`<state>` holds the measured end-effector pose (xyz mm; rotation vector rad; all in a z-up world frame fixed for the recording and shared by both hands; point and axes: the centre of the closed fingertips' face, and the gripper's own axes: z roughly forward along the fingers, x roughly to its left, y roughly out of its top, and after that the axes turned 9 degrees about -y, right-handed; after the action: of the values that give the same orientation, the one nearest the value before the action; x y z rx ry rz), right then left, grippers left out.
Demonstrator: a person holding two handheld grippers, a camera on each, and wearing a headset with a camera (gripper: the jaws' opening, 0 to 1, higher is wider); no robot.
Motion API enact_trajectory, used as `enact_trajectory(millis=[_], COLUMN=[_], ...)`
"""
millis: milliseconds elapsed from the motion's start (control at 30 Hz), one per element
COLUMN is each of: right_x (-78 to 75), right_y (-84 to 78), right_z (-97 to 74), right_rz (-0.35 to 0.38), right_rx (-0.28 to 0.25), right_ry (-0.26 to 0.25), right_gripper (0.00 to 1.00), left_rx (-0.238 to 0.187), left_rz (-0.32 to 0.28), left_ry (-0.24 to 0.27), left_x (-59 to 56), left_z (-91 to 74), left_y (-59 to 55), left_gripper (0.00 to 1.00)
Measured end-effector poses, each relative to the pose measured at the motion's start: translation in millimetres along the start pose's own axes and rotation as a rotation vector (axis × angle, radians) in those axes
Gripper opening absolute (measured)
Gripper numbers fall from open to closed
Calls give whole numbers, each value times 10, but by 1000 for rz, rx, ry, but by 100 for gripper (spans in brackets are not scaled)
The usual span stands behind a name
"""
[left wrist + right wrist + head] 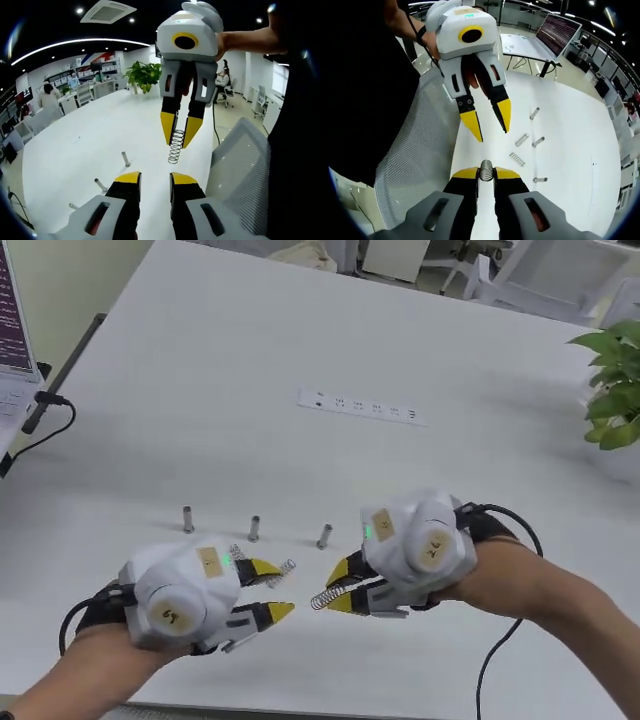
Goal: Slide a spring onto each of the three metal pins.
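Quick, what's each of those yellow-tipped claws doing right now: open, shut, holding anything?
Left gripper: open, holding nothing.
Right gripper: shut on a spring.

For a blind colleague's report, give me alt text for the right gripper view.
The right gripper is shut on a spring, seen end-on. Facing it, the left gripper is open above the white table, where two loose springs lie beside three metal pins.
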<state>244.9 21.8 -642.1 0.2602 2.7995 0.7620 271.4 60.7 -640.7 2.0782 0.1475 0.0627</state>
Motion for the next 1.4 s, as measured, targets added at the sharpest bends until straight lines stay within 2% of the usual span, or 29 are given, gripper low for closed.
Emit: enact_trajectory(millis=[267, 567, 1133, 1400], right_x=[-91, -250, -573, -725], right_y=[-60, -112, -133, -13], right_z=[25, 100, 242, 343], right_rz=[23, 43, 47, 45], right_rx=[15, 45, 104, 100], right_ry=[-15, -33, -47, -41], right_gripper=[8, 8, 8, 8], left_rx=[-6, -2, -12, -9], left_rz=[-66, -117, -206, -238], left_ry=[87, 159, 272, 304], left_x=[223, 396, 596, 635], left_z=[-186, -362, -687, -818], left_y=[-152, -326, -613, -754], left_gripper=[18, 22, 30, 34])
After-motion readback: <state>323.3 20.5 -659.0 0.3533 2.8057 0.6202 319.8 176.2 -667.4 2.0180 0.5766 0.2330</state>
